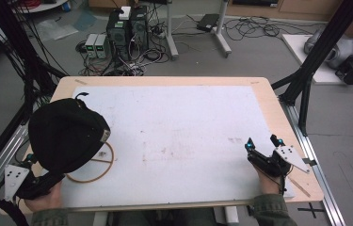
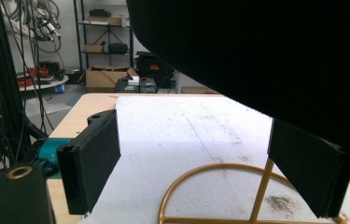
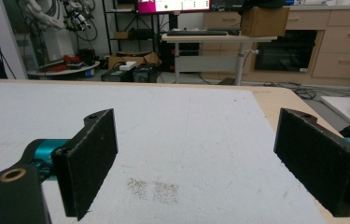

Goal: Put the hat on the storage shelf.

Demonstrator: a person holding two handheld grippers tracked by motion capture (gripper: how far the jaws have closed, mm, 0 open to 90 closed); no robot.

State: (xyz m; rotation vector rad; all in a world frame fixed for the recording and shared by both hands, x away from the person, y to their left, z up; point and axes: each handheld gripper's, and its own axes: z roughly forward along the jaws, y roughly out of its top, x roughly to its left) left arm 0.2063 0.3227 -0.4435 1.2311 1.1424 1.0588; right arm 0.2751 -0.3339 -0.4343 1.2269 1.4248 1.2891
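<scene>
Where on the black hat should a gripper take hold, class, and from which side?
Probably the brim edge of the hat, approached from the table's left, where the left gripper already waits open. The crown is a broad dome, wider than the jaws; the edge is thin.

Grey floor (image 1: 259, 56) — tangled cables (image 1: 249, 28)

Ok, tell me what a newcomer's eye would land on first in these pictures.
First, the black hat at the table's near left, sitting over a gold wire stand on the white mat. Next, the left gripper with its jaws spread wide around the stand, under the hat's dark brim. Last, the right gripper held open at the near right over bare mat.
</scene>
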